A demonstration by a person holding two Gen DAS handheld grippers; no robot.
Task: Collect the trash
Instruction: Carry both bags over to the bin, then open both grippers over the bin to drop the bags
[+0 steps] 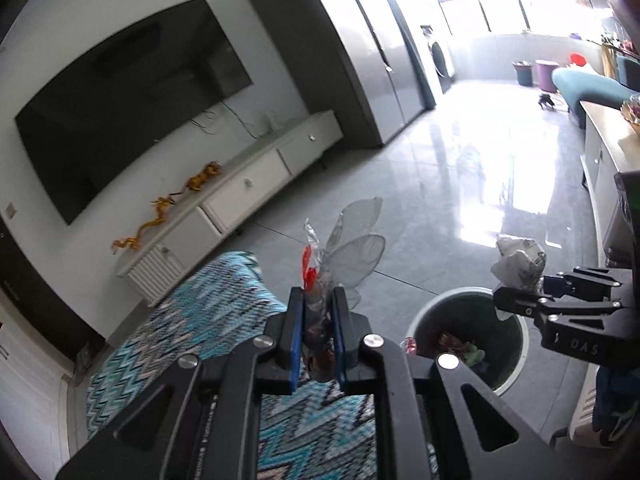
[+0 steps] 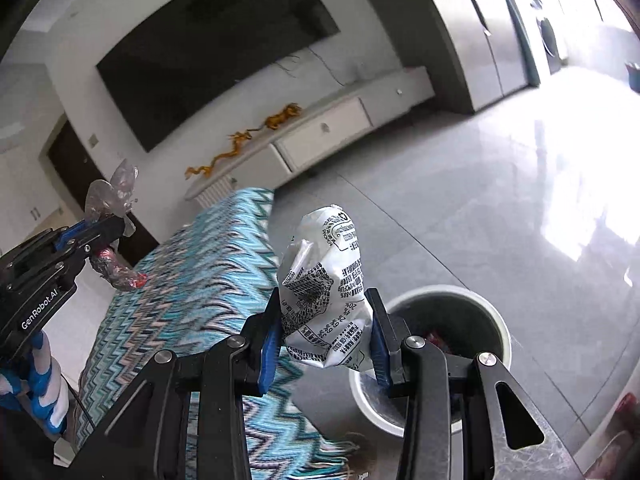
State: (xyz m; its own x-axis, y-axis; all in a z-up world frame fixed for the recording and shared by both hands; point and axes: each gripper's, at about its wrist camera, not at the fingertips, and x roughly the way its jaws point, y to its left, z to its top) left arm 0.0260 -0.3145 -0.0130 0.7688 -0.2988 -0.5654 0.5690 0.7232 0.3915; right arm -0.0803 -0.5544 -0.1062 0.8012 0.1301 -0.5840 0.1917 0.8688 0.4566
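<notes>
Holding both loads clear of the floor, the person is at the deposit stage. The left gripper (image 1: 319, 312) is clamped on a crumpled clear plastic wrapper with red print (image 1: 340, 248), above the blue zigzag-patterned rug (image 1: 192, 320). The right gripper (image 2: 325, 334) is clamped on a crushed white printed paper packet (image 2: 326, 288), near the rim of the round white waste bin with a dark inside (image 2: 496, 320), which stands on the grey tiled floor (image 2: 480, 200) at the right of the rug. Some coloured scraps (image 1: 460, 350) already lie in the bin. Remaining, by judgement: position each load over the opening and release.
</notes>
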